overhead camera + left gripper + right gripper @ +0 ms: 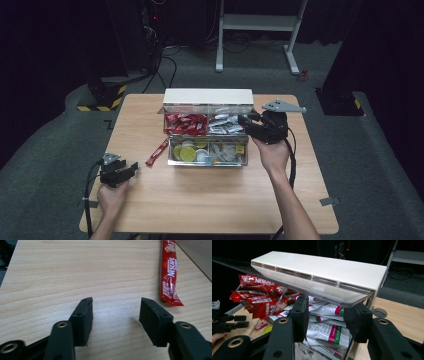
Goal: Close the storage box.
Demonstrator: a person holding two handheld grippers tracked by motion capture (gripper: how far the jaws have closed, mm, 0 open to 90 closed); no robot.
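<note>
While resting over bare table (62, 272), left gripper (115, 312) spread, nothing between, beside red sachet (170, 275); right gripper (325, 315) pinching box lid (319, 272)

A box (207, 150) sits in the middle of the worktop (200, 200) with its lid (208, 95) up at the back. Packets (186, 123) lie inside. One packet (157, 152) lies on the worktop just left of the box.

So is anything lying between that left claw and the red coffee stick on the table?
Nothing visible: only bare table lies between the open left gripper and the red stick.
</note>
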